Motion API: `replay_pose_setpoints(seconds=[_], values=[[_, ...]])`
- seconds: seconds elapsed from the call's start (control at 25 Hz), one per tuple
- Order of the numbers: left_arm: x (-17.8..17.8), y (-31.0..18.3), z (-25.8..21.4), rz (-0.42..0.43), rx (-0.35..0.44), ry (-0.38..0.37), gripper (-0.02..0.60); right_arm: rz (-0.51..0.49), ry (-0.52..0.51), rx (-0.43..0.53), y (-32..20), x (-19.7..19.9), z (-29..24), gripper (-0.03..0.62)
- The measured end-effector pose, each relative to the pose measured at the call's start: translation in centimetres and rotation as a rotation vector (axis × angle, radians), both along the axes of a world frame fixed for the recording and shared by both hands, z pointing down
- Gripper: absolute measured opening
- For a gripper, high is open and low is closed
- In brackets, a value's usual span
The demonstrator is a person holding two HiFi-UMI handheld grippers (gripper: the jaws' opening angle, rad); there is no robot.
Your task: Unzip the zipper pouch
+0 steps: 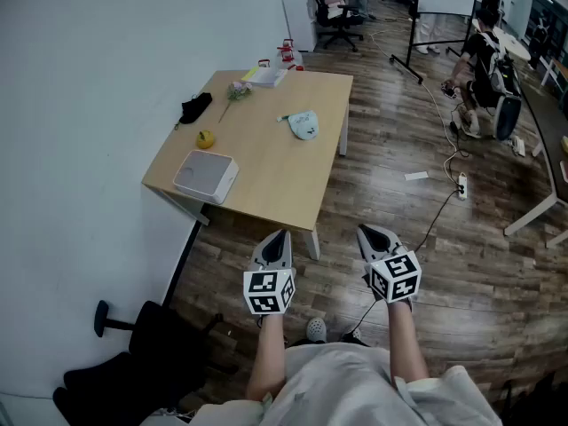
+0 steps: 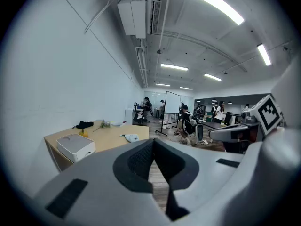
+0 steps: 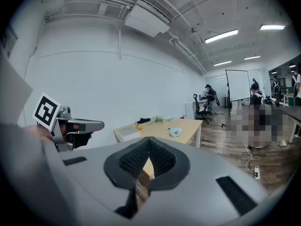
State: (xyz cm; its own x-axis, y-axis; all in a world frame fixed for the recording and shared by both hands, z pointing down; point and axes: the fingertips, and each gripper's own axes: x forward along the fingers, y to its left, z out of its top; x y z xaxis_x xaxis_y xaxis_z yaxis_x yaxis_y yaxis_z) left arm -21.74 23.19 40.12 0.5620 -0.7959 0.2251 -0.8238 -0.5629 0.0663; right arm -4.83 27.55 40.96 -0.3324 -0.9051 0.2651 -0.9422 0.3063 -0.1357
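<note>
A pale blue zipper pouch lies on the wooden table, toward its far right side. It shows small in the left gripper view as the pouch and in the right gripper view as the pouch. My left gripper and right gripper hang in the air over the floor, short of the table's near edge, well apart from the pouch. Both are shut and hold nothing.
On the table lie a white box, a yellow object, a black item, a flower stem and papers. A black chair stands at my left. Cables and a power strip cross the floor on the right; people sit beyond.
</note>
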Motion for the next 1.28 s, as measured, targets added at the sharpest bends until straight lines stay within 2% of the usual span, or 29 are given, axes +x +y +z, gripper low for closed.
replay_pose_setpoints(seconds=[0.16, 0.56, 0.68, 0.76, 0.84, 1.04, 1.28], values=[[-0.3, 0.9, -0.2, 0.007, 0.006, 0.03, 0.021, 0.035, -0.003, -0.029, 1.4, 0.4, 0.3, 0.008], [-0.3, 1.7, 0.4, -0.01, -0.006, 0.002, 0.025, 0.07, -0.023, -0.025, 1.9, 1.9, 0.5, 0.009], [0.0, 2.0, 0.3, -0.007, -0.008, -0.003, 0.035, 0.047, -0.043, -0.029, 2.2, 2.0, 0.6, 0.059], [0.4, 2.0, 0.3, -0.004, -0.016, -0.007, 0.109, 0.03, -0.047, -0.033, 2.3, 2.2, 0.6, 0.091], [0.9, 1.9, 0.4, -0.002, -0.02, -0.01, 0.135, 0.016, -0.05, -0.035, 2.3, 2.5, 0.7, 0.126], [2.2, 1.9, 0.6, -0.008, -0.028, -0.016, 0.14, 0.02, -0.045, -0.065, 2.5, 4.6, 1.5, 0.177], [4.0, 1.7, 1.8, -0.027, -0.045, -0.005, 0.14, 0.033, -0.059, -0.089, 3.3, 8.0, 2.9, 0.184]])
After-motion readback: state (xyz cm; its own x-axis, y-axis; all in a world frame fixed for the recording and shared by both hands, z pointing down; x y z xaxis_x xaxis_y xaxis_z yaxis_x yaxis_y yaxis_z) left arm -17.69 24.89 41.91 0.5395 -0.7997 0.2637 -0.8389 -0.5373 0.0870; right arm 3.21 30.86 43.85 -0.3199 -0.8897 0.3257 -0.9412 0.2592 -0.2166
